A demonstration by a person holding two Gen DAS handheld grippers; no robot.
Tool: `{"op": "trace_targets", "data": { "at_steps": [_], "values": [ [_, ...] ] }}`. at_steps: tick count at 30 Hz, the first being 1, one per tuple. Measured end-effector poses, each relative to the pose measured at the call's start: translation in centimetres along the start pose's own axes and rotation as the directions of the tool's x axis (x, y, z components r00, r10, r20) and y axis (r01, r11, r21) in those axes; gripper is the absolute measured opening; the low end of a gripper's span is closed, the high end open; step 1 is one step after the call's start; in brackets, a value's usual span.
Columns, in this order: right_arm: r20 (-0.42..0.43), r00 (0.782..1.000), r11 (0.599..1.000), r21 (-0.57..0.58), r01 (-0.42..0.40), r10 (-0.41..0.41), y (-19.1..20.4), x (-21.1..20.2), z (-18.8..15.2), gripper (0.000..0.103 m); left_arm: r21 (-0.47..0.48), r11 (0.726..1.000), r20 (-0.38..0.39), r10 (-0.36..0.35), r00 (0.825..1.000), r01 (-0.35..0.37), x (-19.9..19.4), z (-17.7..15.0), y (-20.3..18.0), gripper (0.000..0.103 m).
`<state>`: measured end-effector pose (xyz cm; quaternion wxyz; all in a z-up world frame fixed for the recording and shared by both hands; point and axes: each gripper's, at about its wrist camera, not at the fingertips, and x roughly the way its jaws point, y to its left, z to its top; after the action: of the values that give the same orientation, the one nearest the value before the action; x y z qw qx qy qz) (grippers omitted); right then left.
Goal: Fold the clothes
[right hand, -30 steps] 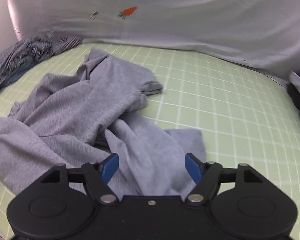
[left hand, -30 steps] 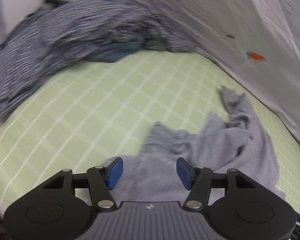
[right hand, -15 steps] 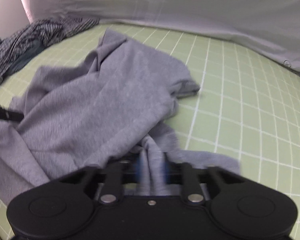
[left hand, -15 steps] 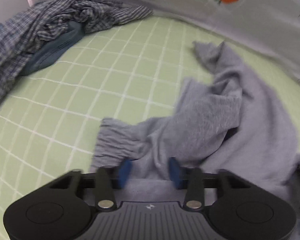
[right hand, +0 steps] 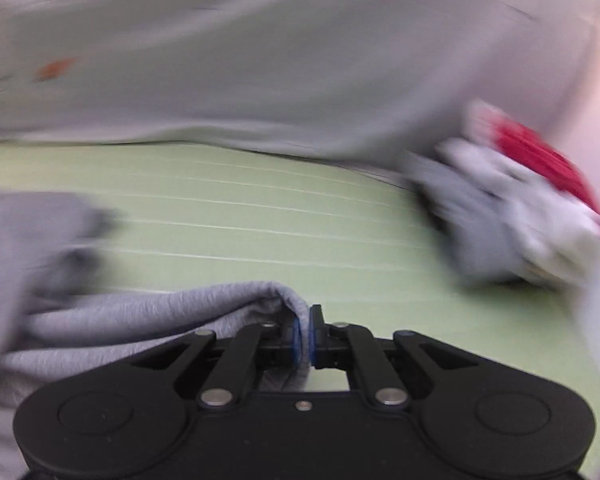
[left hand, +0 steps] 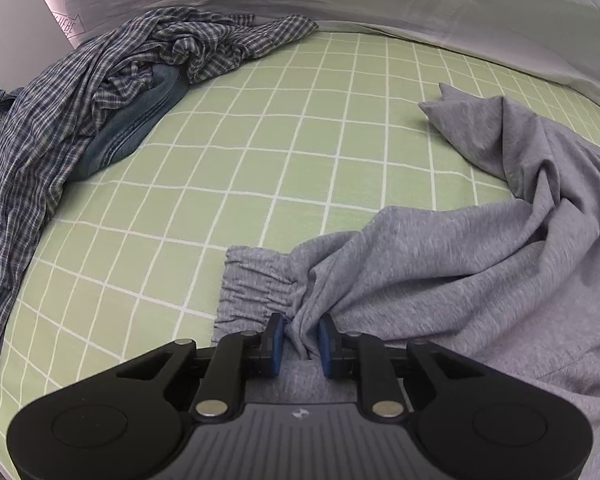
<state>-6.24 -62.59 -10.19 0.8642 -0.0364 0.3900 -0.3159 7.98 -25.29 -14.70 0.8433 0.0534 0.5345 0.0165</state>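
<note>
A crumpled grey garment (left hand: 440, 264) with an elastic waistband (left hand: 256, 284) lies on the green checked bed sheet (left hand: 300, 152). My left gripper (left hand: 300, 340) points down at it just right of the waistband. Its jaws are closing, and a bunched fold of the grey cloth fills the gap between the blue pads. In the blurred right wrist view, my right gripper (right hand: 306, 334) is shut on another edge of the grey garment (right hand: 160, 312). From there the cloth trails away to the left over the sheet (right hand: 300, 232).
A plaid shirt (left hand: 100, 80) lies heaped over blue jeans (left hand: 140, 120) at the far left of the bed. A pale quilt with a carrot print (left hand: 380, 0) runs along the back. A blurred grey, white and red clothes pile (right hand: 520, 200) sits at the right.
Both grippers went from open to closed on the grey garment. The left one dropped onto the cloth by the waistband. The right one then swung right, dragging its edge along.
</note>
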Motion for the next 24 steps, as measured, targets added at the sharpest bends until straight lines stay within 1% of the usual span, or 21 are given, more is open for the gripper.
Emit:
{"op": "trace_targets", "data": {
  "at_steps": [2,3,4,5,6,7,8,9,10,11,13,15,16,18,19,21,22,23,24],
  "values": [
    [-0.06,0.995,0.996,0.029,0.087,-0.085,-2.8,1.2,-0.8,0.006,0.009,1.0,0.0,0.014,1.0,-0.014,-0.1,0.0,-0.3,0.022],
    [-0.094,0.991,0.994,0.038,0.103,-0.099,-3.8,1.6,-1.4,0.007,0.014,1.0,0.0,0.021,1.0,-0.021,-0.1,0.0,-0.5,0.022],
    [-0.128,0.987,0.993,0.048,0.109,-0.102,-4.7,1.9,-1.9,0.012,0.018,0.999,0.001,0.028,1.0,-0.028,-0.1,-0.1,-0.6,0.022],
    [-0.135,0.988,0.995,0.054,0.084,-0.076,-5.1,1.8,-2.5,0.024,0.021,0.999,0.0,0.035,0.999,-0.034,-0.2,0.0,-0.7,0.022],
    [-0.133,0.99,0.997,0.058,0.048,-0.04,-5.3,1.5,-3.0,0.035,0.021,0.999,-0.002,0.04,0.999,-0.04,-0.2,0.0,-0.7,0.022],
    [-0.114,0.993,0.999,0.052,0.016,-0.01,-5.3,1.0,-3.3,0.054,0.021,0.999,-0.004,0.045,0.999,-0.045,-0.2,0.0,-0.8,0.022],
    [-0.095,0.995,0.999,0.038,-0.028,0.031,-4.8,0.6,-3.4,0.059,0.021,0.999,-0.006,0.05,0.999,-0.05,-0.2,0.1,-0.9,0.022],
    [-0.077,0.994,0.997,0.021,-0.076,0.077,-4.0,0.3,-3.5,0.06,0.021,0.998,-0.008,0.055,0.998,-0.055,-0.2,0.1,-0.9,0.022],
    [-0.06,0.99,0.992,0.003,-0.124,0.124,-3.3,0.0,-3.5,0.064,0.021,0.998,-0.01,0.06,0.998,-0.06,-0.2,0.2,-1.0,0.022],
    [-0.051,0.981,0.982,-0.007,-0.187,0.187,-2.7,0.0,-3.5,0.073,0.022,0.998,-0.012,0.066,0.998,-0.065,-0.2,0.2,-1.1,0.022],
    [-0.042,0.947,0.947,-0.022,-0.32,0.319,-1.3,0.5,-3.0,0.082,0.019,0.997,-0.017,0.077,0.997,-0.077,-0.2,0.1,-1.2,0.022],
    [-0.048,0.905,0.904,-0.047,-0.426,0.424,0.3,1.5,-2.7,0.082,0.004,0.996,-0.021,0.085,0.996,-0.085,-0.2,0.1,-1.2,0.022],
    [-0.064,0.89,0.888,-0.063,-0.456,0.452,1.1,1.9,-2.6,0.082,-0.007,0.996,-0.023,0.085,0.996,-0.086,-0.2,0.1,-1.1,0.022],
    [-0.1,0.867,0.863,-0.097,-0.496,0.487,2.6,2.9,-2.3,0.082,-0.032,0.996,-0.028,0.084,0.996,-0.085,-0.2,0.1,-1.0,0.023],
    [-0.117,0.863,0.857,-0.113,-0.503,0.491,3.0,3.8,-1.9,0.081,-0.044,0.995,-0.031,0.084,0.996,-0.085,-0.2,0.0,-0.8,0.024],
    [-0.149,0.862,0.851,-0.147,-0.505,0.485,3.4,5.0,-1.6,0.068,-0.06,0.994,-0.034,0.086,0.996,-0.088,-0.2,-0.1,-0.8,0.026],
    [-0.153,0.855,0.842,-0.157,-0.516,0.495,3.2,5.4,-1.6,0.052,-0.066,0.994,-0.035,0.088,0.995,-0.09,-0.2,-0.2,-0.8,0.027],
    [-0.144,0.842,0.83,-0.151,-0.537,0.519,2.8,5.8,-1.6,0.041,-0.066,0.993,-0.035,0.095,0.995,-0.097,-0.2,-0.2,-0.9,0.027],
    [-0.135,0.842,0.831,-0.137,-0.539,0.523,2.2,6.2,-1.5,0.039,-0.064,0.992,-0.035,0.104,0.994,-0.106,-0.2,-0.3,-1.1,0.028]
  ]
}}
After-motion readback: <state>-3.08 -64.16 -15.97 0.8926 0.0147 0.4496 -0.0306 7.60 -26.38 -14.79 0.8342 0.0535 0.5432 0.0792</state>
